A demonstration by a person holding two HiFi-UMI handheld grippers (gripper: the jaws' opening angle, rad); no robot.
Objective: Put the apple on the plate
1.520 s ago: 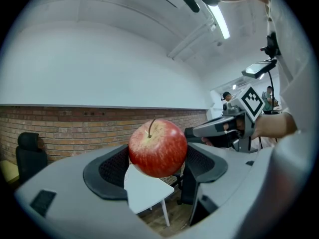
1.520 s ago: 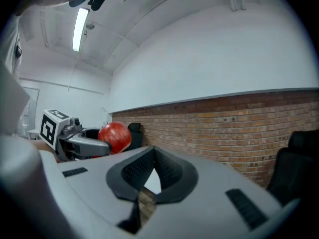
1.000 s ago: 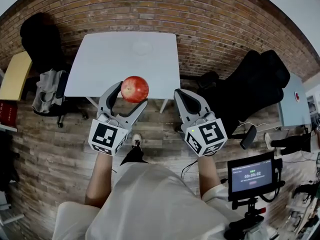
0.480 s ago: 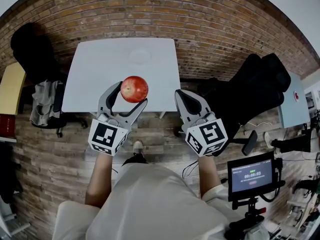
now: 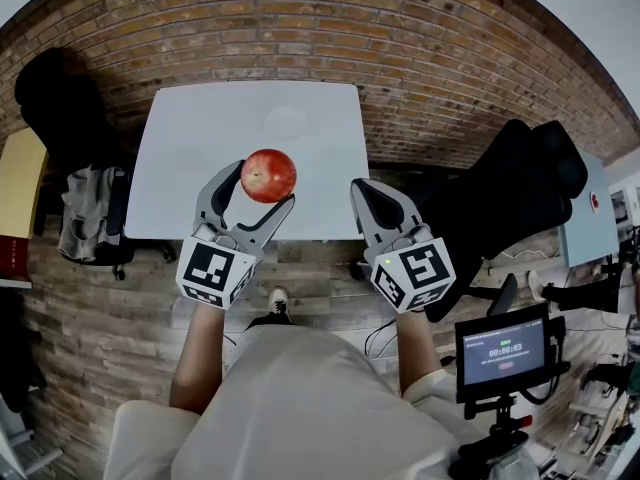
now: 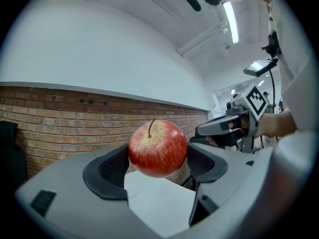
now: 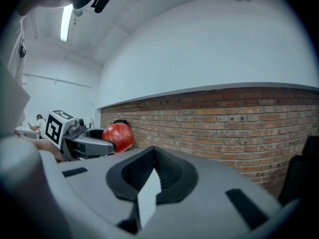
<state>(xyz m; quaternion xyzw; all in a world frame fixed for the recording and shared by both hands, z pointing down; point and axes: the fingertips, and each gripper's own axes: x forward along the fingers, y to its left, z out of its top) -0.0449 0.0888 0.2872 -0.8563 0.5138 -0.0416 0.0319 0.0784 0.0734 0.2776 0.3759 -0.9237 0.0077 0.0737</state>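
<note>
A red apple (image 5: pixel 268 175) is clamped between the jaws of my left gripper (image 5: pixel 264 186) and held in the air over the near edge of the white table (image 5: pixel 200 148). The left gripper view shows the apple (image 6: pixel 158 148) stem up between the two dark pads of that gripper (image 6: pixel 158 159). A pale, faint round plate (image 5: pixel 287 121) lies on the table farther back, beyond the apple. My right gripper (image 5: pixel 360 188) hovers to the right of the apple, shut and empty, its pads (image 7: pixel 149 173) meeting. From that side the apple (image 7: pixel 118 136) shows at left.
A brick wall (image 5: pixel 400 58) runs behind the table. Left of the table is a black chair with grey cloth (image 5: pixel 88 208); right of it are bulky black bags (image 5: pixel 510 183). A small monitor on a stand (image 5: pixel 503 350) is at lower right. The floor is wooden planks.
The table and wall have slid down and closer in the head view, as the person moves toward the table. Both grippers keep their pose, with the apple still held.
</note>
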